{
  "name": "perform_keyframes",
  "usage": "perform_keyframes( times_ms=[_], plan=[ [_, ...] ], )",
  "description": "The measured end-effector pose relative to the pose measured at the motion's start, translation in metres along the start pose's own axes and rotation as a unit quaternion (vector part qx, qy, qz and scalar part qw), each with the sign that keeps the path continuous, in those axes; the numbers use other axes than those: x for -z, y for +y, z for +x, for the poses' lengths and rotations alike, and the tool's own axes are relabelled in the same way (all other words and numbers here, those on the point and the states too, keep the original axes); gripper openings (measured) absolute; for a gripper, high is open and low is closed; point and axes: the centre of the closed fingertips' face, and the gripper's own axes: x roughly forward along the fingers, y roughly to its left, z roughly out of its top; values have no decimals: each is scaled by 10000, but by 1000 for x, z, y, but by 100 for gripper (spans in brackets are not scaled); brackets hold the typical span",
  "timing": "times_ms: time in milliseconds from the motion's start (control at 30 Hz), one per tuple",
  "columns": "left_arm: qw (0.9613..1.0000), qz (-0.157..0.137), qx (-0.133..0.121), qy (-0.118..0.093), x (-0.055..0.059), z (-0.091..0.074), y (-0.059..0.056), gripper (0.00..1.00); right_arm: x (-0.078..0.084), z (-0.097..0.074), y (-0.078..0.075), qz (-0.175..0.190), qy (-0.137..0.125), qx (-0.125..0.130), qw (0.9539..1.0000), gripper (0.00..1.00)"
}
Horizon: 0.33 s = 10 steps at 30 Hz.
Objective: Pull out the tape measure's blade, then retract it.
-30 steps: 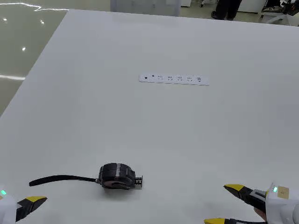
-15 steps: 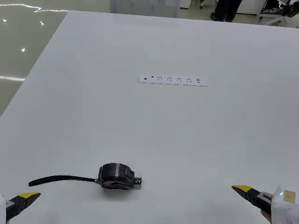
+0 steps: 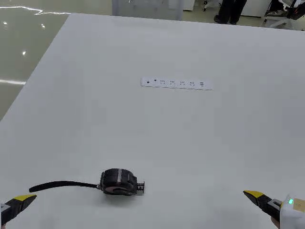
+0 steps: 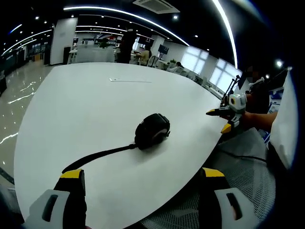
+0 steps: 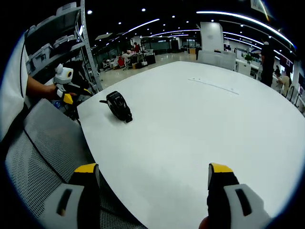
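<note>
While both grippers hung at the near edge of the white table, neither touched anything. The left gripper had its yellow-tipped jaws spread wide apart with nothing between them, and the right gripper stood the same way, jaws wide and empty. The tape measure, a dark round case, lay on the table between the two, ahead of the left gripper and nearer to it, well apart from the right one. Its black strap trailed flat from the case toward the left gripper's tips and ended short of them. The blade was wound in, its hook end sitting at the side of the case that faced the right gripper. Far beyond both grippers, a white power strip lay flat on the table.
</note>
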Motion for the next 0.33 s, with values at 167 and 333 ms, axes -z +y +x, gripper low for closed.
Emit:
perform_keyframes(
  times_ms=[167, 333],
  plan=[
    [10000, 63, -23, -11, -1, 0, 1, 99, 2, -1, 1, 33, 28, -11, 10000, 98],
    [9999, 135, -33, 5, -1, 1, 0, 100, 3, -1, 2, 69, 53, -36, 10000, 100]
  ],
)
